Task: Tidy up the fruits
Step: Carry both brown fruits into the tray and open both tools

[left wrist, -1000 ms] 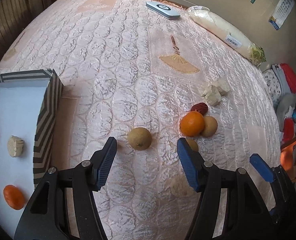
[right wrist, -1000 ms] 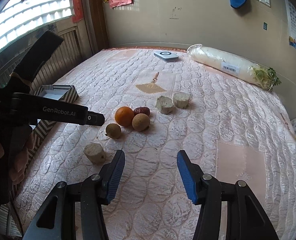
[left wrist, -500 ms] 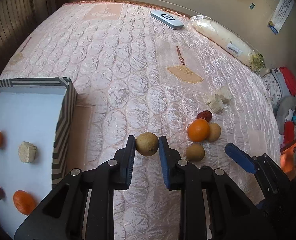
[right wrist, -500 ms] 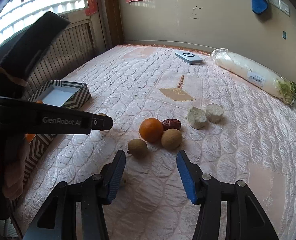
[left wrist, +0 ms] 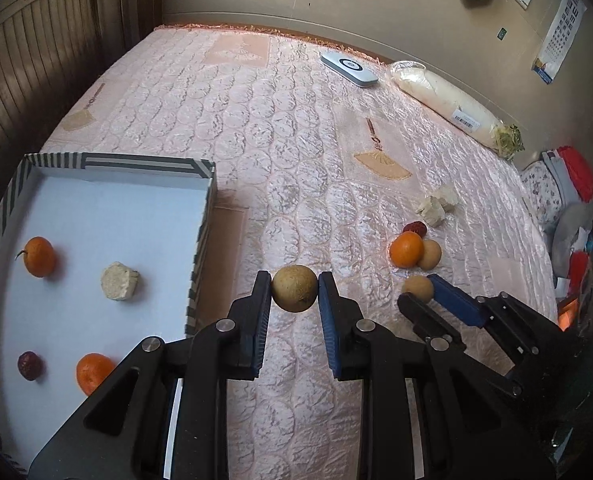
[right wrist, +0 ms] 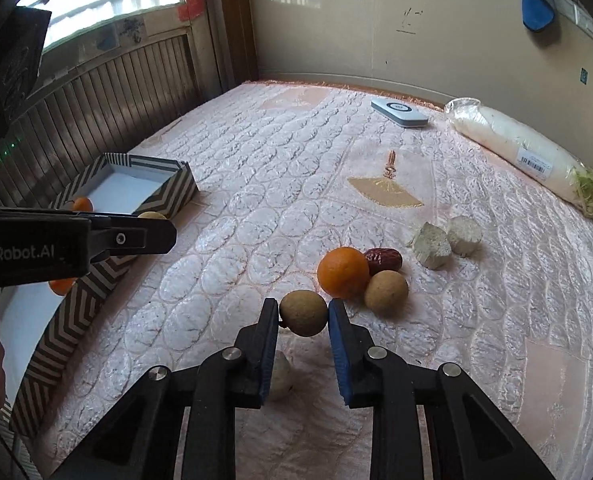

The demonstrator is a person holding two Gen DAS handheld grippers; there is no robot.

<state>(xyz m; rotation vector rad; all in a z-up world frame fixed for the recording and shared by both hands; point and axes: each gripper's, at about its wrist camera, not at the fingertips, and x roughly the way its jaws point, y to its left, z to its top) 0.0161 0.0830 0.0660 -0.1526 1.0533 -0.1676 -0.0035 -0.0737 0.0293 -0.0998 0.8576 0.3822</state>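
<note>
Left gripper (left wrist: 295,294): closed on a round brown fruit (left wrist: 295,288), pinched at its widest part between both blue pads, probably so the ball cannot roll out.
Height of that fruit: appears lifted off the quilted bed cover (left wrist: 280,152); hard to confirm.
Right gripper (right wrist: 303,318): clamped on a second brown fruit (right wrist: 303,313), held the same way, across its middle.
Look of both fruits: dull tan-brown, rough matte skin, near-spherical, small dark stem nub on the right one; likely firm enough for a side pinch.
Striped box (left wrist: 200,248): to the left of the left gripper, just beside it, open top, white floor; likely the sorting target.
Already in box: two oranges (left wrist: 39,257), a pale cut chunk (left wrist: 119,281), a dark red date (left wrist: 28,365), spaced apart.
Ahead of right gripper: an orange (right wrist: 343,272), a red date (right wrist: 384,260) and a third brown fruit (right wrist: 386,292), touching in a cluster.
Further ahead-right: two pale chunks (right wrist: 432,246), side by side.
Under right gripper: a pale piece (right wrist: 280,374), partly hidden by the left finger.
Judgement: both loads ready for carrying toward the box.
</note>
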